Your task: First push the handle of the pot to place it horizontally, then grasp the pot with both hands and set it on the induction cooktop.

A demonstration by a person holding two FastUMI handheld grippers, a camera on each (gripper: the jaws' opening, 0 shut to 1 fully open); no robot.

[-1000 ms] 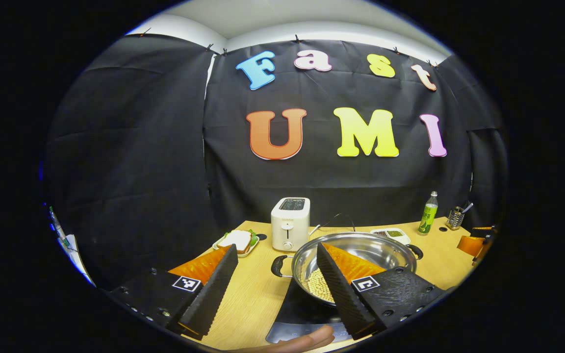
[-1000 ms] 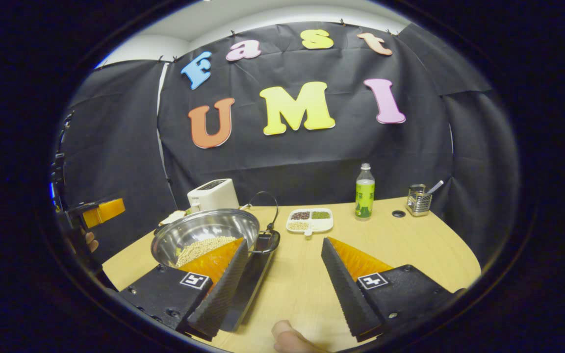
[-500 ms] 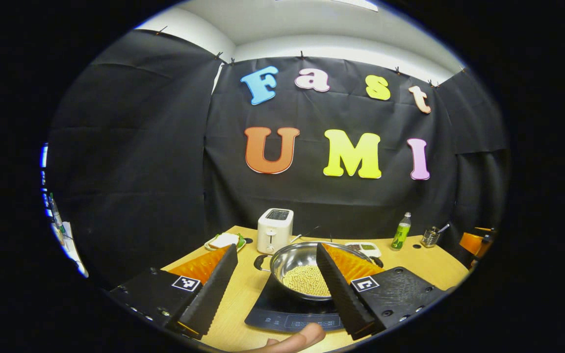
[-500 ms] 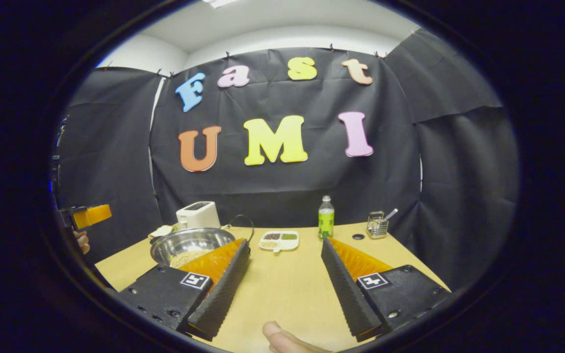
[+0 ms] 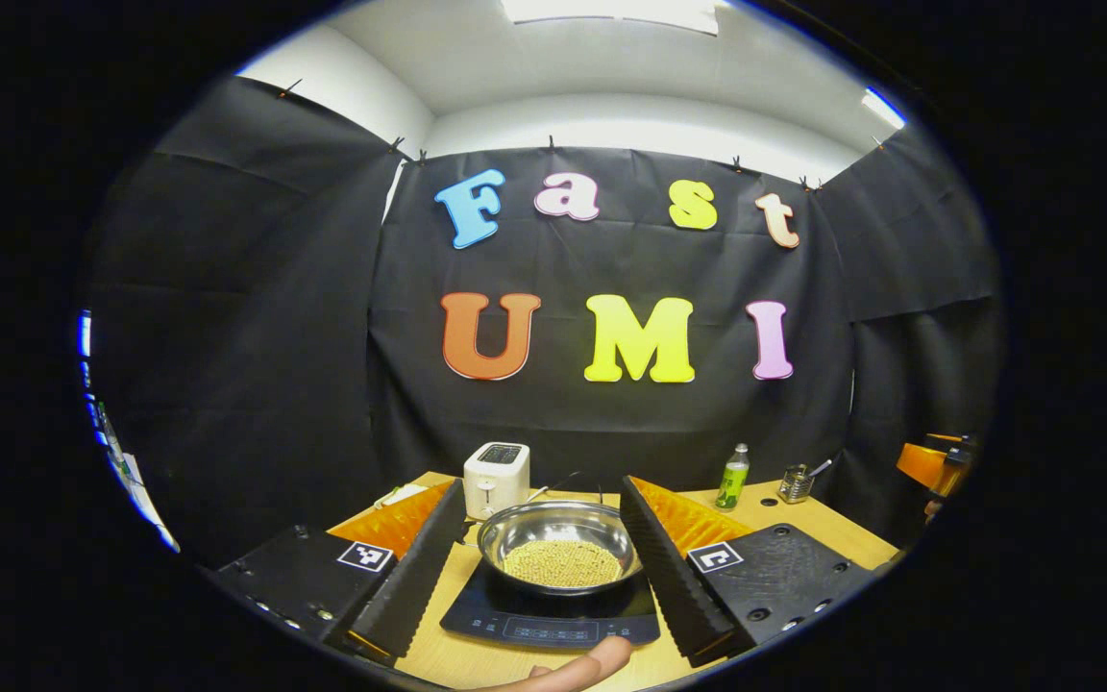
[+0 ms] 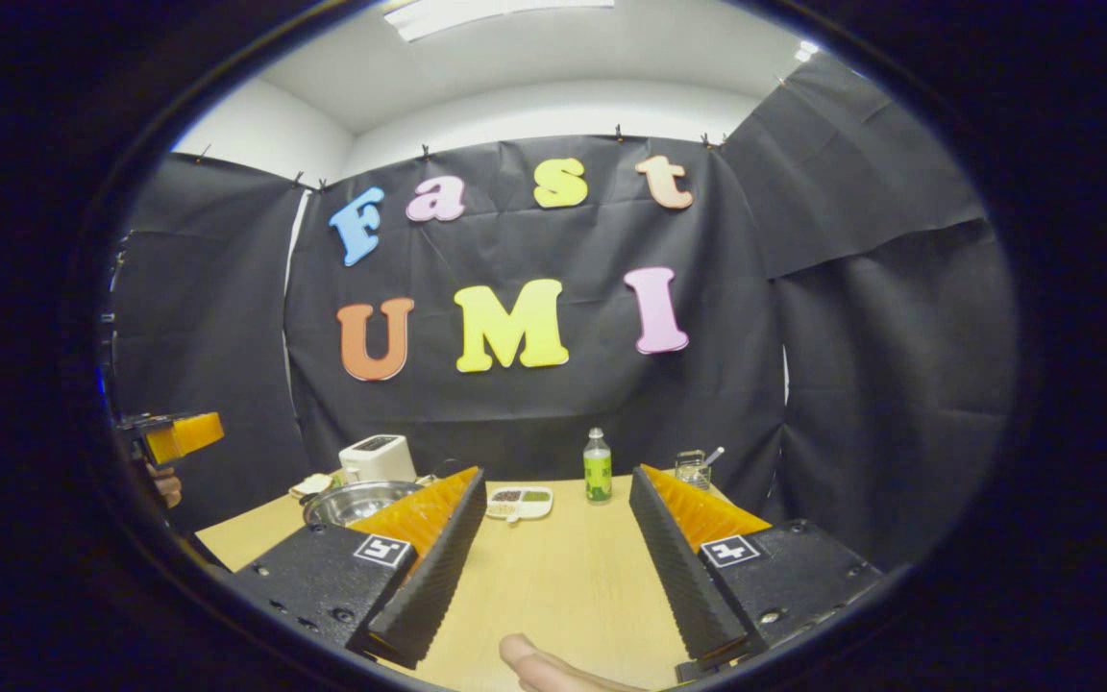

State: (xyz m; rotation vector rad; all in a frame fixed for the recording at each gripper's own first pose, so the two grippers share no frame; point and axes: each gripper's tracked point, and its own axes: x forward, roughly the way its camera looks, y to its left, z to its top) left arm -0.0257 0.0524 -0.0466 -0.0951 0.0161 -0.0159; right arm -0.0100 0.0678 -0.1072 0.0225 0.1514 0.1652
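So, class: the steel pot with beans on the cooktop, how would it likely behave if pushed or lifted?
The pot looks like rigid metal, so probably stiff. Its beans cover the bottom, likely adding weight, and they could shift or spill if it tilts. On the smooth induction cooktop it would probably slide rather than tip, being wide and shallow.

In the right gripper view, the pot (image 6: 356,502) sits half-hidden behind a finger (image 6: 424,562) near the table's (image 6: 553,577) left edge; the compartment dish's (image 6: 519,501) contents are too small to identify.
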